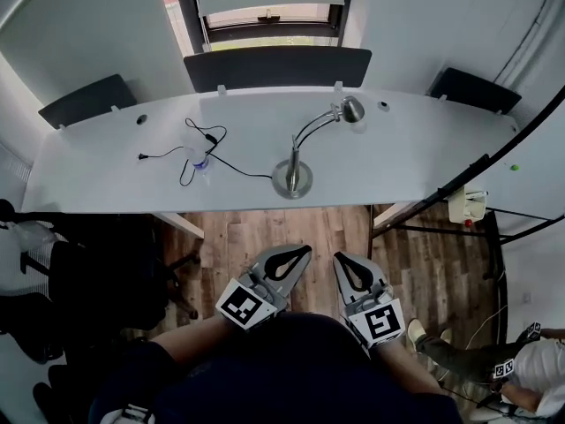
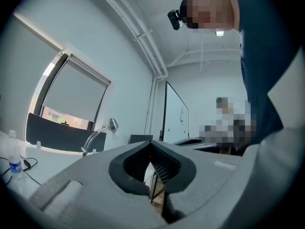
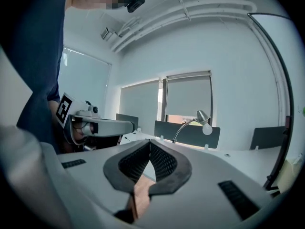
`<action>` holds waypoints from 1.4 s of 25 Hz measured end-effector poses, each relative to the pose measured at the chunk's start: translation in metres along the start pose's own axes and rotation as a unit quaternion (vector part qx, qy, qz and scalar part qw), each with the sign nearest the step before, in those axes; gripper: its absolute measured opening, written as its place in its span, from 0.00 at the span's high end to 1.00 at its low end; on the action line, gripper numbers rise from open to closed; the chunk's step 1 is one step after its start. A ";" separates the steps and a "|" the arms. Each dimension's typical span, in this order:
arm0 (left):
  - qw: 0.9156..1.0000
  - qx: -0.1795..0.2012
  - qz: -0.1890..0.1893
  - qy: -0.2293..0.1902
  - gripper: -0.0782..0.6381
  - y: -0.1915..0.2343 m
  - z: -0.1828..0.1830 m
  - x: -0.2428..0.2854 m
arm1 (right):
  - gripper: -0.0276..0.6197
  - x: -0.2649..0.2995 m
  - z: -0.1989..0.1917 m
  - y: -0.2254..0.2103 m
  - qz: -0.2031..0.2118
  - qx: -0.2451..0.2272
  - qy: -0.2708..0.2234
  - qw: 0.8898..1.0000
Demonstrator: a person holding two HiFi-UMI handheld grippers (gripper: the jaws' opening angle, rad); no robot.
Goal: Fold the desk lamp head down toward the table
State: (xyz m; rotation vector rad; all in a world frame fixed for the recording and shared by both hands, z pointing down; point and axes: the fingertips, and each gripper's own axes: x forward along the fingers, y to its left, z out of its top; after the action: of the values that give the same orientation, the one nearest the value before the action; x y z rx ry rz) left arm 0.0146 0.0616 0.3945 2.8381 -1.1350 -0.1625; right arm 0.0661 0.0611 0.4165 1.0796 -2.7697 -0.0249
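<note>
Desk lamp (image 1: 296,153) stands upright on the white worktop (image 1: 106,175), near its front edge and roughly at centre. Its round metal base (image 1: 292,179) sits flat, and the curved neck rises and arcs toward 2 o'clock from the base. It ends in the lamp head (image 1: 352,109), which is raised well clear of the surface, so the fold has not been made. At 9 o'clock of the base a thin black cable (image 1: 231,168) trails across the worktop to a small water bottle (image 2: 15,162). At 12 o'clock, behind the lamp, a dark partition panel (image 1: 276,67) runs along the back edge below the window. My left claw (image 1: 300,253) and right claw (image 1: 340,259) sit side by side at 6 o'clock of the lamp, over the wooden floor and well apart from the worktop. Each gripper view shows its claw pressed fully together with nothing between the pads, and the lamp small in the distance beyond. Step in hand, as I judge it: the approach, with no contact yet. Next move calls for carrying one claw forward to the head, either parting it to take the head or neck or pressing on top with it shut. The neck then bends down toward the table. The other claw would likely need to steady the base, since a light base could tip or slide.
</note>
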 end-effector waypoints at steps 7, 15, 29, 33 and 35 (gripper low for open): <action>1.000 -0.004 -0.031 0.003 0.88 0.072 0.009 0.015 | 0.94 0.067 0.019 -0.022 -0.045 -0.023 0.012 0.999; 0.999 -0.020 -0.026 0.022 0.88 0.100 -0.008 0.041 | 0.94 0.095 0.012 -0.052 -0.049 -0.027 0.021 0.998; 0.997 0.002 0.064 0.039 0.88 0.127 -0.010 0.093 | 0.94 0.130 0.016 -0.117 0.027 -0.049 -0.007 0.998; 0.996 0.001 0.084 0.038 0.88 0.144 -0.016 0.095 | 0.94 0.145 0.008 -0.124 0.039 -0.060 0.003 0.997; 0.995 -0.003 0.084 0.046 0.88 0.156 -0.022 0.094 | 0.94 0.153 0.008 -0.126 0.031 -0.061 0.009 0.998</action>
State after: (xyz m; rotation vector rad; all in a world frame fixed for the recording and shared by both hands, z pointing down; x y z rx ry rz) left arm -0.0209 -0.1152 0.4274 2.6977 -1.3430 -0.0236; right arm 0.0390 -0.1354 0.4219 0.9579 -2.7439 -0.1739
